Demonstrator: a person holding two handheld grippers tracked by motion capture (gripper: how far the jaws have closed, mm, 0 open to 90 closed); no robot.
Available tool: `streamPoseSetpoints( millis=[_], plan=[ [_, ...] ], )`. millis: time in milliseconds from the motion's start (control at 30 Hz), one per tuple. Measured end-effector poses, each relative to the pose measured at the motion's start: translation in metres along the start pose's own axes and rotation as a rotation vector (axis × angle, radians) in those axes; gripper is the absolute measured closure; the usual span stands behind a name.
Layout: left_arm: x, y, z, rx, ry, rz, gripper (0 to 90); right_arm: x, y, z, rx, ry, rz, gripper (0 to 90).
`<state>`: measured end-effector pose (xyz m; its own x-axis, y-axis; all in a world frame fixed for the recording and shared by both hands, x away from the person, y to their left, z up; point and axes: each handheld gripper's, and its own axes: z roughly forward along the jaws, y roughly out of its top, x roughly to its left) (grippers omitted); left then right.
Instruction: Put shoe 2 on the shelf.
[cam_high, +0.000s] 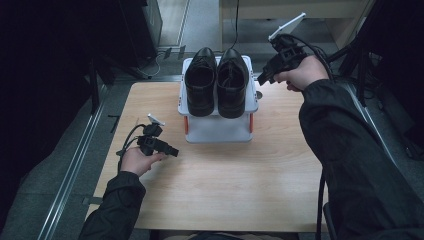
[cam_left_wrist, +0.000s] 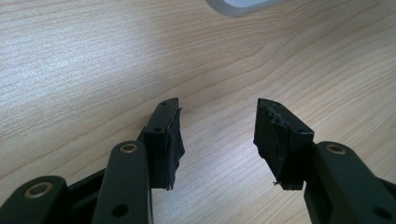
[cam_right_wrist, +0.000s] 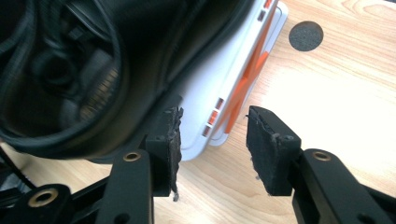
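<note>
Up at about 12 o'clock on the table (cam_high: 280, 175), a pair of black shoes (cam_high: 216, 82) sits side by side on top of a small white rack (cam_high: 218, 127) with orange side pieces, toes pointing away from the person. The right tongs (cam_high: 261, 79) hang at roughly 3 o'clock from the shoes, just beside the right shoe (cam_high: 232, 82) and the rack's right edge, their tips aimed at the shoe's side. In the right gripper view, the right tongs (cam_right_wrist: 214, 140) are spread apart with nothing between the pads; the right shoe's dark opening (cam_right_wrist: 79, 70) lies at about 10 o'clock from them, very close to the left-hand pad, though actual contact cannot be made out, and the rack's white and orange side (cam_right_wrist: 233, 88) runs up at 12 o'clock.

The left tongs (cam_high: 172, 151) rest low over the table at about 7 o'clock from the rack, well apart from the shoes. In the left gripper view the left tongs (cam_left_wrist: 218, 135) stand wide apart over bare wood, gripping nothing, with a corner of the rack (cam_left_wrist: 238, 5) at 12 o'clock
</note>
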<state>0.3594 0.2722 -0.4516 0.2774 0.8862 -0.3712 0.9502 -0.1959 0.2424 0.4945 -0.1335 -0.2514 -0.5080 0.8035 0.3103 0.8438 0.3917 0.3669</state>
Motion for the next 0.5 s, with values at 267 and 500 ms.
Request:
streamPoseSetpoints(
  millis=[267,500],
  plan=[
    [0.0,0.0,0.0,0.0,0.0,0.002,50.2,-0.021,-0.027,0.022,-0.007,0.008,-0.033,53.3],
    [0.001,0.0,0.001,-0.003,0.003,-0.001,50.1,-0.037,-0.052,0.047,0.005,0.015,-0.031,52.3]
  ],
)
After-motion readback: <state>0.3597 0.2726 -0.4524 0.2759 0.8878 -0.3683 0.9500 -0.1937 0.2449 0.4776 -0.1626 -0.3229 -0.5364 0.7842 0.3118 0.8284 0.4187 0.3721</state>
